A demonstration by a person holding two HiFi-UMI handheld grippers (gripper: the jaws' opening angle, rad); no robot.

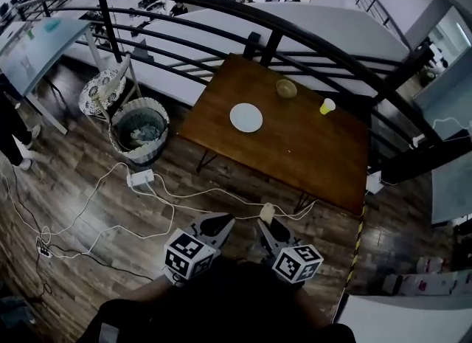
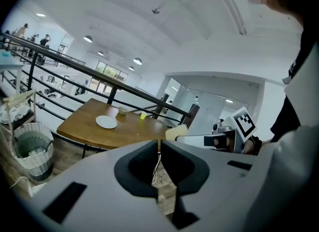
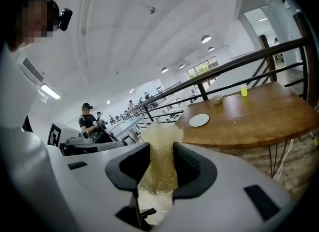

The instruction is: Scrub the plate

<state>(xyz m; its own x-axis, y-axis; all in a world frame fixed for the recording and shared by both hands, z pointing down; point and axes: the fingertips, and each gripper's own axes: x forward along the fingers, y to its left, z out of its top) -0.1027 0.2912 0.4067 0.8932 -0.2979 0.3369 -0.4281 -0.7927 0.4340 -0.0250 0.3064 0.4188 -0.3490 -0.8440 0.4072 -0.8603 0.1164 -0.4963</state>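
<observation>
Plate (image 1: 246, 117): white, round, lying flat on the brown wooden table (image 1: 310, 157), in the far-left part of the top. Its face looks plain and bare, with no marks that can be made out from here. A small bowl (image 1: 286, 88) sits beyond it near the railing (image 1: 221, 2), and a yellow cup (image 1: 327, 105) stands off to the right, apart from both.

Both grippers are held low in front of the person, over the plank floor and well short of the table.

Left gripper (image 2: 158, 148): jaws brought together with only a thin slit between them, nothing in it.

Right gripper (image 3: 160, 146): jaws clamped on a pale yellow sponge (image 3: 159, 161). The sponge is coarse-textured and its top sticks out past the jaw tips.

A wastebasket (image 1: 140, 129) stands on the floor left of the table, and white cables (image 1: 147, 201) trail across the planks.
</observation>
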